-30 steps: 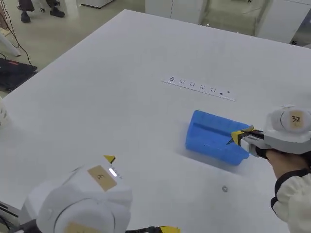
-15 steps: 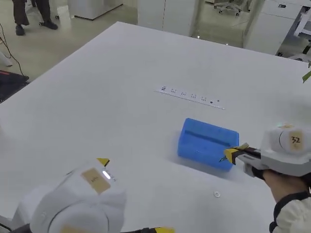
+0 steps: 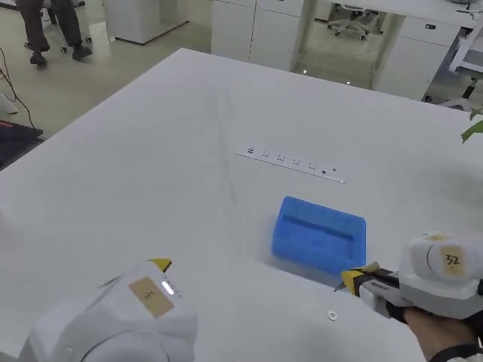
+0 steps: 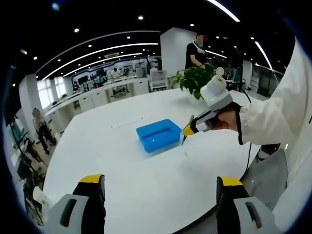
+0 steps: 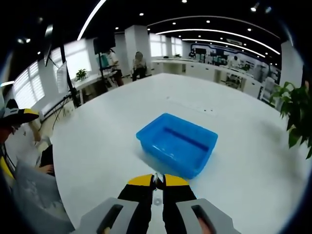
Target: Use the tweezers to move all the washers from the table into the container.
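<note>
A blue container stands on the white table; it looks empty in the right gripper view. My right gripper is just in front of its near right corner, shut on thin tweezers that point down at the tabletop. One small washer lies on the table a little nearer to me than the tweezer tips. My left gripper is open, with nothing between its jaws, low at the near left. From it I see the container and the right gripper.
A flat white strip with sockets lies beyond the container. The table's edges fall away at the left and far side. A potted plant stands at the table's right end. People stand in the room beyond.
The right gripper with the tweezers has pulled back from above the container to just in front of its near edge, closer to the washer. The head camera has tilted up.
</note>
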The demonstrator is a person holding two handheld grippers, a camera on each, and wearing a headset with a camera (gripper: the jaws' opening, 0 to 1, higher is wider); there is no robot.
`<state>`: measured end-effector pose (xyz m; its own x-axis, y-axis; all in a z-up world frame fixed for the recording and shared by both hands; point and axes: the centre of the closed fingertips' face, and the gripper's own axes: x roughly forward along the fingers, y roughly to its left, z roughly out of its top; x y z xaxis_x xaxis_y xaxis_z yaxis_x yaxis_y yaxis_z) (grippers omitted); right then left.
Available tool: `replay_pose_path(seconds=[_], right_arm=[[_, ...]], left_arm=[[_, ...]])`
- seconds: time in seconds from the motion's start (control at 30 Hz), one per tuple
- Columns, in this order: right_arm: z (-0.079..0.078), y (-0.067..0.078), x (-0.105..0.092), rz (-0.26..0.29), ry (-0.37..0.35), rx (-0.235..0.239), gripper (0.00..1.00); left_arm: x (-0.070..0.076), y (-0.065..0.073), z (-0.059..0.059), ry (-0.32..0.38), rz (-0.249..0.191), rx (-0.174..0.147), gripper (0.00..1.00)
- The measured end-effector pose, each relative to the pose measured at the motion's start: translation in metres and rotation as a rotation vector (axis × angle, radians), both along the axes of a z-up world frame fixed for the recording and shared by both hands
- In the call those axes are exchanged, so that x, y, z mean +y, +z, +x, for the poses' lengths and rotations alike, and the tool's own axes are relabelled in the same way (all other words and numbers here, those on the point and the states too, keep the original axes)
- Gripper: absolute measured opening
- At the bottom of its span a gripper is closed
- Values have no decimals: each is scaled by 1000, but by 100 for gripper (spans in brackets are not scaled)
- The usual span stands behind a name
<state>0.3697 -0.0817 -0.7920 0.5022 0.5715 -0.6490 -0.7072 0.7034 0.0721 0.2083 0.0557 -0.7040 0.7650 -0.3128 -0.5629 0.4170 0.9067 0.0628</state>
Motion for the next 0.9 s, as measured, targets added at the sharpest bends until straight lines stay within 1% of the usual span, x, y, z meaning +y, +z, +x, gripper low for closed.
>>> replay_pose_path(seconds=[0.2, 0.33, 0.4, 0.53, 0.77, 0.9], right_arm=[[-4, -12, -4, -8, -11, 29, 3], [-5, -18, -7, -17, -19, 44, 3], [-5, -22, -7, -24, -18, 53, 3], [-6, -31, -10, -48, -16, 60, 3], [-9, -33, -9, -47, -14, 67, 3], [-9, -35, -9, -64, -6, 62, 3]], left_arm=[[-3, 2, 1, 4, -14, -4, 97], [-4, 3, 1, -5, -5, -2, 97], [-4, 4, 1, -6, -9, -4, 97], [-4, 2, 1, -10, -4, 4, 97], [-4, 0, 2, -10, -5, 9, 97], [-5, -2, 2, -15, -3, 11, 97]])
